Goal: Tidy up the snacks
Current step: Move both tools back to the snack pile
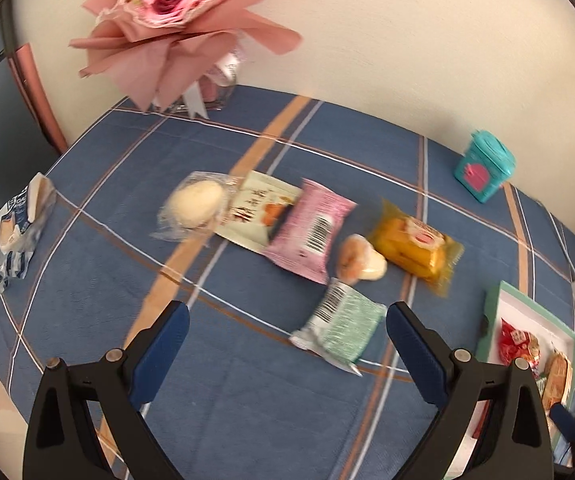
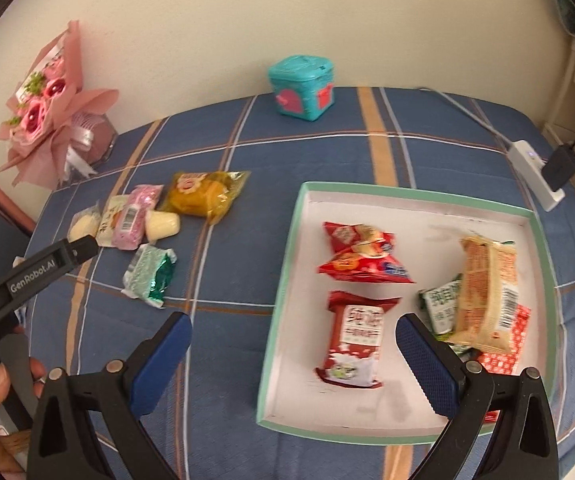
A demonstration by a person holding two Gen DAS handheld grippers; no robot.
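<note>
Left tongs [image 1: 287, 344]: spread wide, holding nothing, above the near part of the tabletop [image 1: 87, 240].
Right tongs [image 2: 293, 354]: also spread and holding nothing, over the near-left corner of the tray [image 2: 407, 193].
Nearest loose snack: the green packet [image 1: 341, 326] lies flat just beyond the left tongs, a little toward the right finger (probably the next one to take).
Step in hand, as I judge: bring the left tongs down so one finger passes each long side of the green packet, then close across its narrow width; the foil is slippery, so pinch the body, not the crimped end.
Row behind it: pink packet [image 1: 311, 232], round jelly cup [image 1: 361, 264] and yellow cake bag [image 1: 415, 250] touch or overlap, farther back a white bun [image 1: 197, 204]; lift straight up so they are not dragged.
Tray: it sits toward the right edge, already holding a red milk packet [image 2: 353, 338], a red bag [image 2: 361, 254] and a beige packet [image 2: 487, 296].
Open room: bare cloth between the snacks and the tray's left wall; free floor in the tray's far half.
Far edge: teal box [image 2: 302, 87] and bouquet [image 1: 175, 12], well apart from the path.
</note>
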